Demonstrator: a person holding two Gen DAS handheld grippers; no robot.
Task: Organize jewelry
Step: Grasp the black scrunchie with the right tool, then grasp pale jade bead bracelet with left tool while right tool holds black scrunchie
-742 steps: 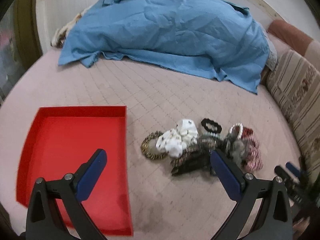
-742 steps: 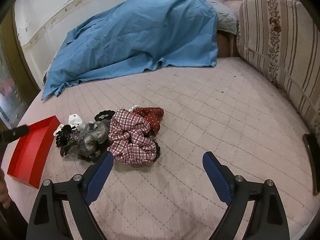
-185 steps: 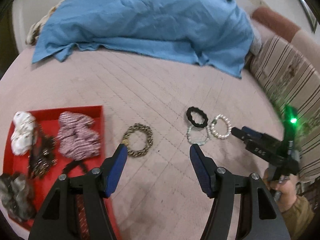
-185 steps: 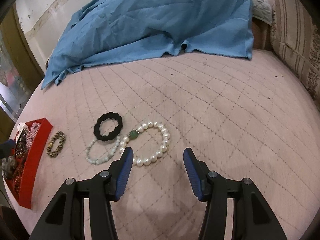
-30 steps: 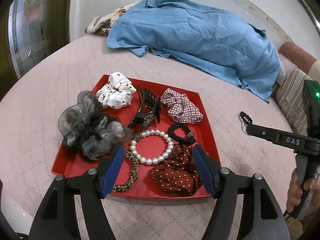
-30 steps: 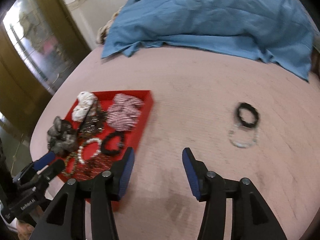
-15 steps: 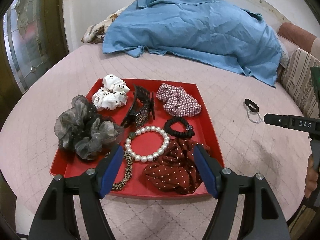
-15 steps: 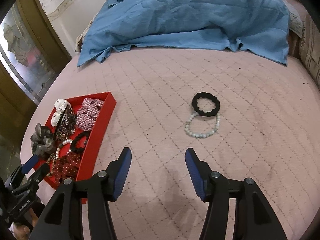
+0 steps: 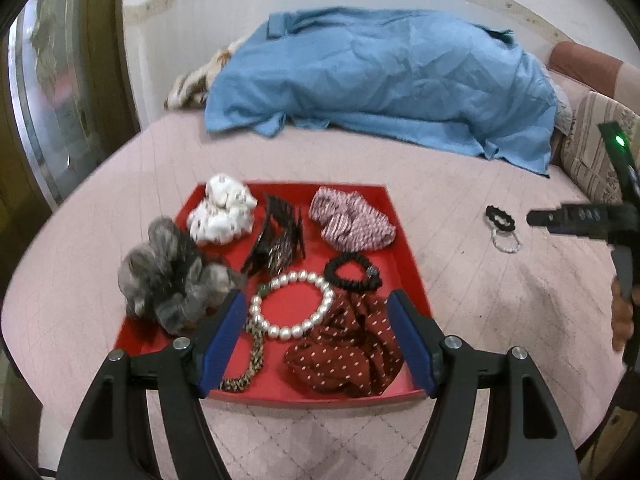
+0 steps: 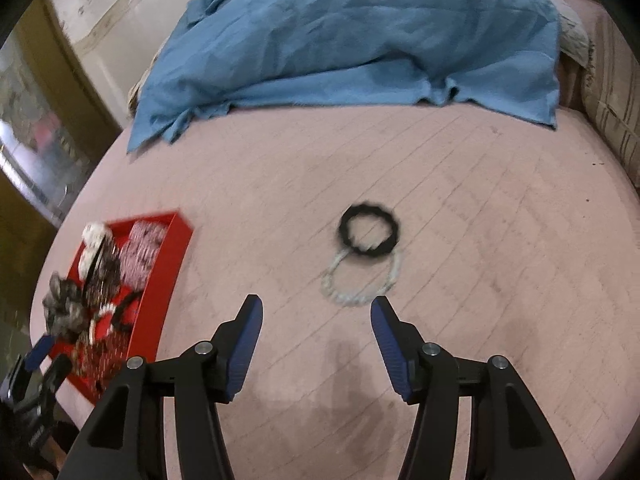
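The right claw (image 10: 316, 320), open and empty, hangs just short of the pale bead bracelet (image 10: 360, 280), which touches the black ring (image 10: 368, 232) well right of the red tray (image 10: 168, 272); pinch one bead strand only, avoiding the ring

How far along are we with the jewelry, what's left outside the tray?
Mostly done: the red tray holds the scrunchies, clip, pearl bracelet and others. Both grippers are empty; the right gripper faces the last two. Left: the black ring and pale bead bracelet on the bed.
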